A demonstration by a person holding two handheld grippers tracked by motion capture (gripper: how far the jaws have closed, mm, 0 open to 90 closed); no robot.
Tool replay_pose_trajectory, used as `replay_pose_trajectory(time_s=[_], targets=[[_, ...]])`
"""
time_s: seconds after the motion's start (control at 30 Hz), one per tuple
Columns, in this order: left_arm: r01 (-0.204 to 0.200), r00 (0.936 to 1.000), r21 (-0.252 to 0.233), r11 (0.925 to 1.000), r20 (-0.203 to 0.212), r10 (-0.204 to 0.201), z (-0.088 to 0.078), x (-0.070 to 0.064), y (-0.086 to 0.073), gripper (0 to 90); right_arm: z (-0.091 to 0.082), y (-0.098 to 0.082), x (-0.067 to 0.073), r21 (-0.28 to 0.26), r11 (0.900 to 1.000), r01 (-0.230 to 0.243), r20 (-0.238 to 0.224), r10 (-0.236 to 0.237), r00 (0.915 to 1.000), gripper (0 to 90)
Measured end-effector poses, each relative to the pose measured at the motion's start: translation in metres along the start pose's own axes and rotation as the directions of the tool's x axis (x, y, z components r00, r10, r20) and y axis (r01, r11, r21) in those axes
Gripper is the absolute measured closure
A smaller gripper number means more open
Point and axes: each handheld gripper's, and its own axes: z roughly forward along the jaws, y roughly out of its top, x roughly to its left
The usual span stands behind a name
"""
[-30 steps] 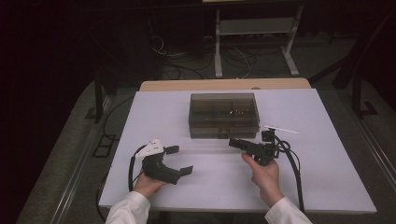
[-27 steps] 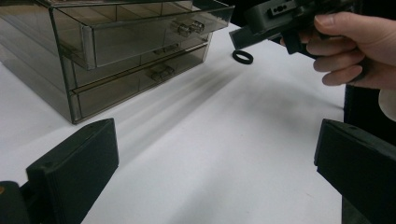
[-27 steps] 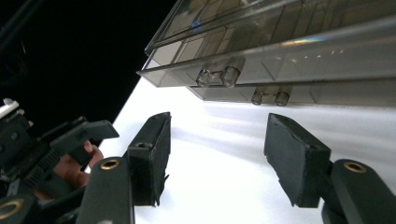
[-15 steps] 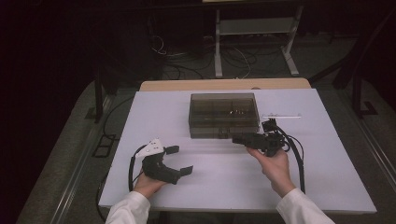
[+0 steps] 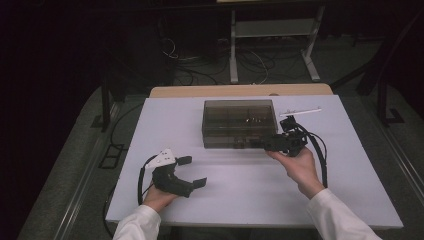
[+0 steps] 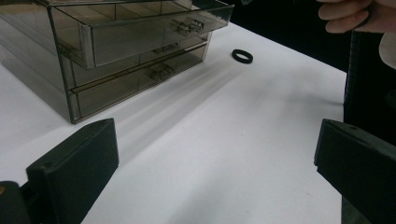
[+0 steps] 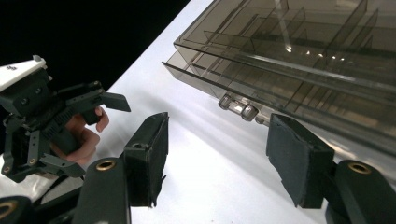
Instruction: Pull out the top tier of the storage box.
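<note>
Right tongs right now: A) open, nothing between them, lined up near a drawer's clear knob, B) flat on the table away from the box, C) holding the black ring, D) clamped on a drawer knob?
A: the right tongs stand open with bare table between them, just short of the clear knob on the drawer box.

A smoky, see-through drawer box (image 5: 239, 122) stands flat toward the far middle of the worktop, its drawer fronts facing the near side. It has stacked shallow drawers with inner dividers and small clear handles (image 7: 237, 108). In the left gripper view the top drawer (image 6: 140, 25) juts out past the ones below, and the lower drawers sit flush and closed.
</note>
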Motion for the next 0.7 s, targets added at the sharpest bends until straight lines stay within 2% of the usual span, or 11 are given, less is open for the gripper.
replay_pose_trajectory(time_s=[0.07,0.17,0.3,0.37,0.5,0.53,0.7], targets=[[0.001,1.0000,0.000,1.0000,0.000,-0.001,0.000,0.000,0.000,0.0,0.000,0.004,0.000,0.012,1.000,0.015,0.005,-0.015,0.9999,38.3],[0.001,1.0000,0.001,1.0000,0.000,-0.001,0.000,0.000,0.000,0.0,0.001,0.013,0.001,0.057,0.996,0.073,0.002,-0.074,0.9973,38.3],[0.002,1.0000,0.000,1.0000,0.000,-0.002,0.000,0.000,0.000,0.0,0.001,0.019,0.001,0.084,0.991,0.107,-0.009,-0.106,0.9943,38.4],[0.001,1.0000,0.000,1.0000,0.000,-0.001,0.000,0.000,0.000,0.0,0.001,0.024,0.002,0.102,0.984,0.148,-0.001,-0.149,0.9889,38.3],[0.002,1.0000,0.001,1.0000,0.000,-0.002,0.000,0.000,0.000,0.0,0.002,0.028,0.004,0.114,0.978,0.175,-0.009,-0.175,0.9845,38.3],[0.003,1.0000,0.001,1.0000,0.001,-0.003,0.000,0.000,0.000,0.0,0.002,0.031,0.005,0.127,0.972,0.198,-0.007,-0.199,0.9800,38.3],[0.001,1.0000,0.001,1.0000,0.000,-0.001,0.000,0.000,0.000,0.0,0.004,0.038,0.006,0.145,0.963,0.228,-0.011,-0.228,0.9735,38.4]])
